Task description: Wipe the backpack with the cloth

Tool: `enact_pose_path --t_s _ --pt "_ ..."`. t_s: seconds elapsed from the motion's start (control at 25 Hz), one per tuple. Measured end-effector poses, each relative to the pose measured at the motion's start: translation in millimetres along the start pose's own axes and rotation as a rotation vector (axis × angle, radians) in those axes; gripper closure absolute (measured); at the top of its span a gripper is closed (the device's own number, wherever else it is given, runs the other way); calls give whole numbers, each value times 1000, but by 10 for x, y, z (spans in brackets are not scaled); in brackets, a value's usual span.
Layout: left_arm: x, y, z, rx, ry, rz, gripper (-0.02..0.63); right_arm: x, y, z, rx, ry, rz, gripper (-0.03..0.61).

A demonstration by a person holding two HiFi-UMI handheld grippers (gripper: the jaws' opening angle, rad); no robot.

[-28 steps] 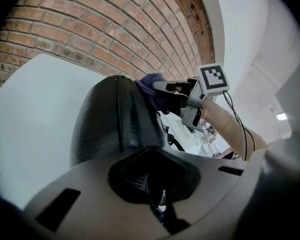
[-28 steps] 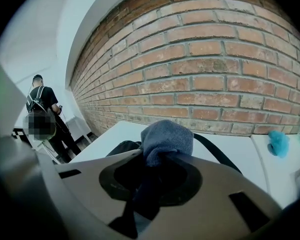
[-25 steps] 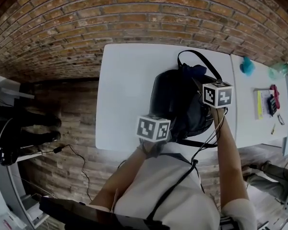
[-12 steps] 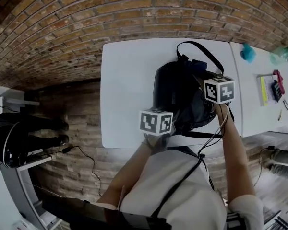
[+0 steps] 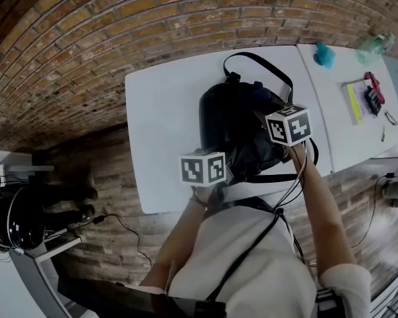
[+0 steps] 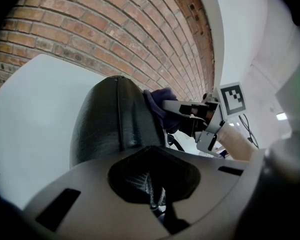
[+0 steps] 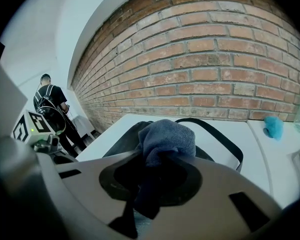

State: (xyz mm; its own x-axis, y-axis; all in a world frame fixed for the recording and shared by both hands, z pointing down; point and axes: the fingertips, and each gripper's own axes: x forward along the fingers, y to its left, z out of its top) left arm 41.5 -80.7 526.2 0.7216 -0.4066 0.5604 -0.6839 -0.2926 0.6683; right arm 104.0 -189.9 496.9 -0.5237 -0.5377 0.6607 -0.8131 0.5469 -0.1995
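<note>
A black backpack (image 5: pixel 229 121) stands on the white table (image 5: pixel 162 118), its strap loop (image 5: pixel 259 61) lying toward the brick wall. My left gripper (image 5: pixel 212 172) is at the bag's near lower edge, its jaws shut on a mesh part of the backpack (image 6: pixel 110 126). My right gripper (image 5: pixel 278 121) is at the bag's right side, shut on a dark blue cloth (image 7: pixel 166 139) that rests against the top of the bag. From the left gripper view, the right gripper (image 6: pixel 190 115) presses the cloth (image 6: pixel 159 100) to the backpack.
A second white table (image 5: pixel 338 138) at the right carries a teal object (image 5: pixel 324 53), a bottle (image 5: pixel 375 43), a yellow pad (image 5: pixel 354 102) and small tools (image 5: pixel 373 93). A person (image 7: pixel 49 104) stands far off by the brick wall.
The head view has shifted, so table and bag sit further left and higher. Both grippers stay on the backpack, with the right one and its cloth hardly moved against it.
</note>
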Motion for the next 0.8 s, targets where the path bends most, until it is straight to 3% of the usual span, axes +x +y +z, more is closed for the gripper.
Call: enact_pose_path --t_s 0.8 --pt "1 9 -15 7 -1 -1 609 -375 343 -532 1 40 18 504"
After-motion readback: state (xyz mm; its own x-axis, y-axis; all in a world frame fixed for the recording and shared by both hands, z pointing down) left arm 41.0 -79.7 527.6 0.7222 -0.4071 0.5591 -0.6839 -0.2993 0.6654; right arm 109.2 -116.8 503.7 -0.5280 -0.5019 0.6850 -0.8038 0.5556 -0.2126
